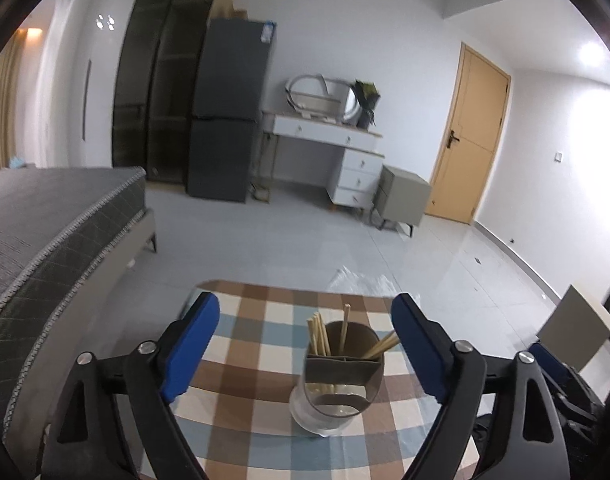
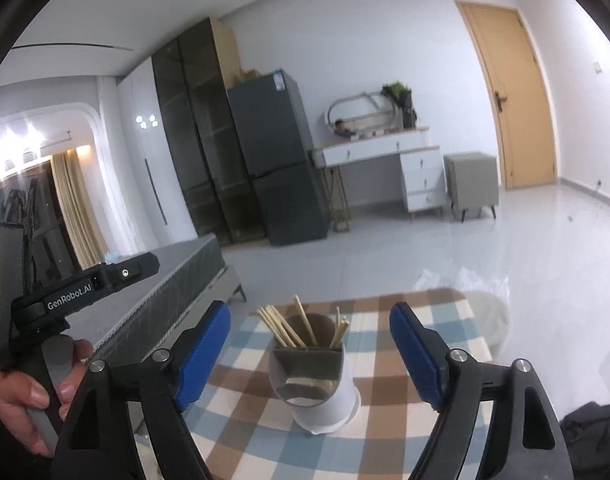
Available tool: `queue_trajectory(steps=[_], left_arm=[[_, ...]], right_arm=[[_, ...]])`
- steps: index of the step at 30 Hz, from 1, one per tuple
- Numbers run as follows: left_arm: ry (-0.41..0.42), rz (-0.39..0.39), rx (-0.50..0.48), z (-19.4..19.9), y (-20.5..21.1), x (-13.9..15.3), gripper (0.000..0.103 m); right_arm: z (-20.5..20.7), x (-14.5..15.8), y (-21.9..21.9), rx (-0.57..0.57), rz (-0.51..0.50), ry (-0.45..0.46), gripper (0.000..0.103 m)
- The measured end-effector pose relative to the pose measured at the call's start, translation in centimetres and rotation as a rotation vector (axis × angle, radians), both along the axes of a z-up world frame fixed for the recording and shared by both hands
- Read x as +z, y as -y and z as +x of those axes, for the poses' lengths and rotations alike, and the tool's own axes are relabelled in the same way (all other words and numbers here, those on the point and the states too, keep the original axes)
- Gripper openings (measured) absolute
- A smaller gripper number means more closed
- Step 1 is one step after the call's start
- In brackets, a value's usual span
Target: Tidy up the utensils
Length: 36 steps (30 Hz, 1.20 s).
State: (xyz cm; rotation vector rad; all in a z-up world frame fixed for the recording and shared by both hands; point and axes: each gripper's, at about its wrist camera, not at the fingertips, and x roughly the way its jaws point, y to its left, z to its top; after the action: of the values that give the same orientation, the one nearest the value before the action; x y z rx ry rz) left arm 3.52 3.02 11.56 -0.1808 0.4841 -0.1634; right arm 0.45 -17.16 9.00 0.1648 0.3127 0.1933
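the task looks near its end, judging by the bare checked tablecloth point(image 1: 265, 320); no loose utensil shows on it; the left gripper point(image 1: 305, 344) gapes wide, holding nothing; the divided utensil holder point(image 1: 339, 380) stands upright mid-table, wooden chopsticks point(image 1: 319, 336) leaning in its compartments; the right gripper point(image 2: 309, 348) is likewise spread wide and holds nothing.
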Motion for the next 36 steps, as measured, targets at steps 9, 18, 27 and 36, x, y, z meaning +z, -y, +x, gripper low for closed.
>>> queue_trajectory(steps=[9,18,27,36], left_arm=[[0.079,0.042,0.020,-2.4,-0.1,-0.4,0.101],[0.106,0.060,0.035,-4.2,-0.3,-2.5,0.101],[0.097,0.090,0.051,-5.5,-0.6,-4.9,0.101],[0.072,0.111,0.072,-6.3,-0.8,-7.3,0.101]], right_arm=[[-3.8,0.1,-1.7,-0.099,-0.127,0.164,0.102],[-4.2,-1.7,-2.1,-0.111,-0.131,0.124,0.103],[-5.8,-3.8,-2.4,-0.100,-0.127,0.104,0.103],[-6.1,-5.8,-2.7,-0.086,-0.129,0.077,0.103]])
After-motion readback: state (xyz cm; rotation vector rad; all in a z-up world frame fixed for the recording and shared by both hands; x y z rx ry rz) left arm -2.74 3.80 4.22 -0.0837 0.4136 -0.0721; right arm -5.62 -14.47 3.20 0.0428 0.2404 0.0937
